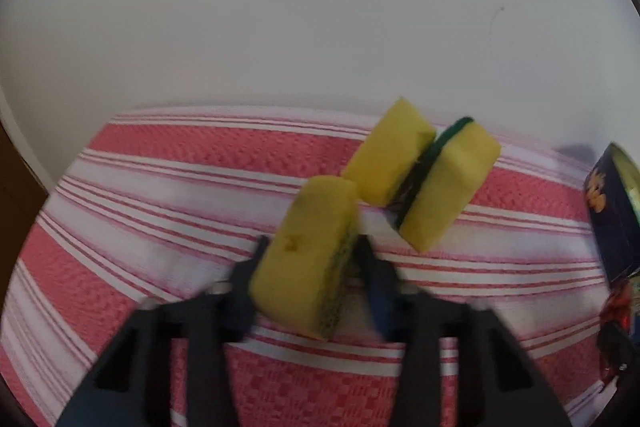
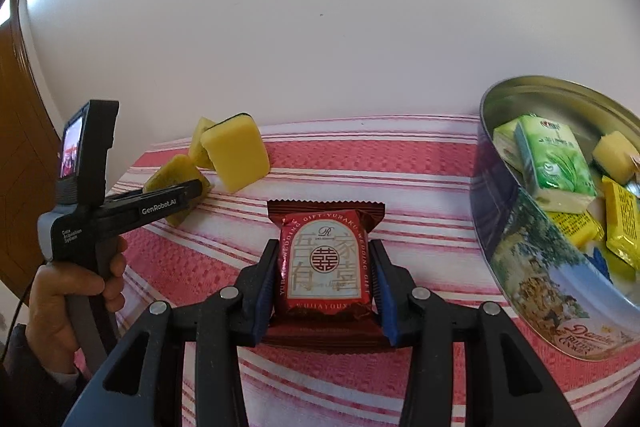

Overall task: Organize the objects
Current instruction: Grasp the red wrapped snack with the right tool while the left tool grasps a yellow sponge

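My left gripper (image 1: pixel 310 247) is shut on a yellow sponge (image 1: pixel 308 259) with a green scouring side, held just above the red-and-white striped cloth (image 1: pixel 200 187). Two more yellow sponges (image 1: pixel 424 175) lean together just beyond it near the cloth's far edge. My right gripper (image 2: pixel 324 247) is shut on a red snack packet (image 2: pixel 326 259) with Chinese lettering. The left gripper (image 2: pixel 192 193) with its sponge (image 2: pixel 172 173) also shows at the left of the right wrist view, beside the other sponges (image 2: pixel 236 151).
A round cookie tin (image 2: pixel 532 267) stands at the right on the cloth, holding green and yellow packets and a sponge; its dark side shows in the left wrist view (image 1: pixel 612 219). A white wall rises behind the table. A wooden door (image 2: pixel 20 147) is at far left.
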